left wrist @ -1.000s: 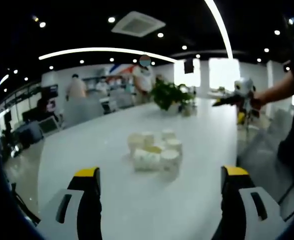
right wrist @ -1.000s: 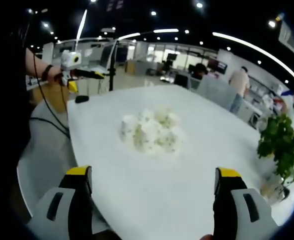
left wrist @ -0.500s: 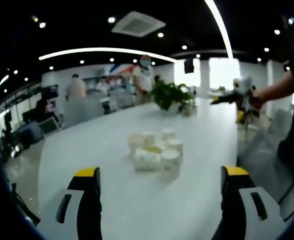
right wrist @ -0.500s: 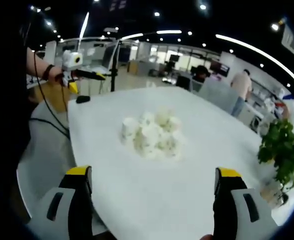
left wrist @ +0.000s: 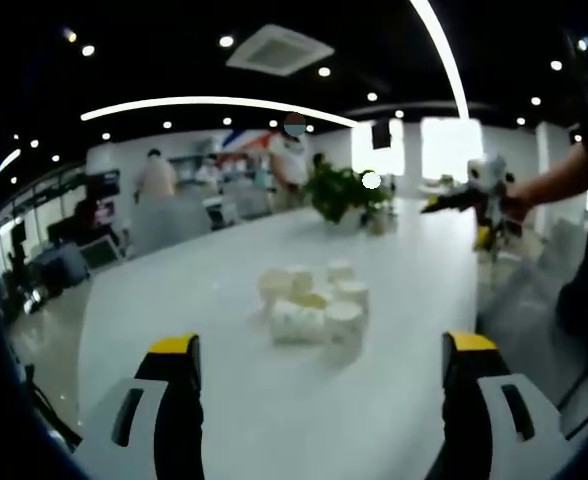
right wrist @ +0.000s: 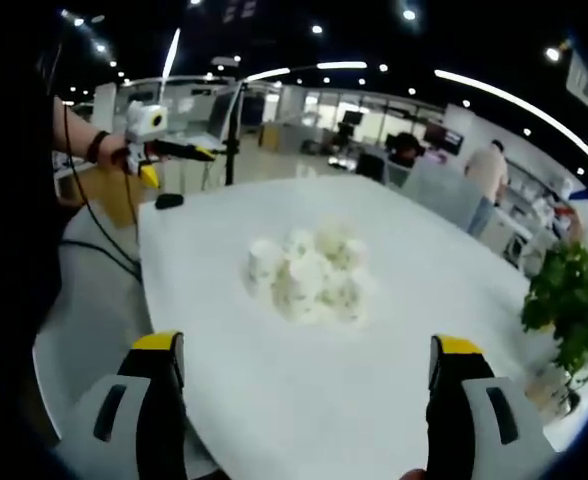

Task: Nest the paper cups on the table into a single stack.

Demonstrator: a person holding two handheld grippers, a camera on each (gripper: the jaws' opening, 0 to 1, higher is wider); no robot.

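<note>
White table point(left wrist: 224, 260) carries loose cups point(left wrist: 312, 303) clustered at 12 o'clock of both wide-open, empty grippers point(left wrist: 319, 385) point(right wrist: 309, 385), well apart; approach step, next move: close on one upright cup.

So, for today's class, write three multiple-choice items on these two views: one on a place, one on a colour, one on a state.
1. Where do the paper cups stand?
A. Clustered mid-table
B. On the floor
C. Beside the plant pot

2. What colour are the tips of the left tongs?
A. Red
B. Yellow
C. Blue

3. What state are the right tongs in?
A. Shut on a cup
B. Open, holding nothing
C. Shut, empty

Answers:
1. A: both views show the cups bunched together on the white table, apart from the plant at its far end.
2. B: yellow caps top both dark jaws.
3. B: the jaws stand wide apart with bare table between them, short of the cups.
</note>
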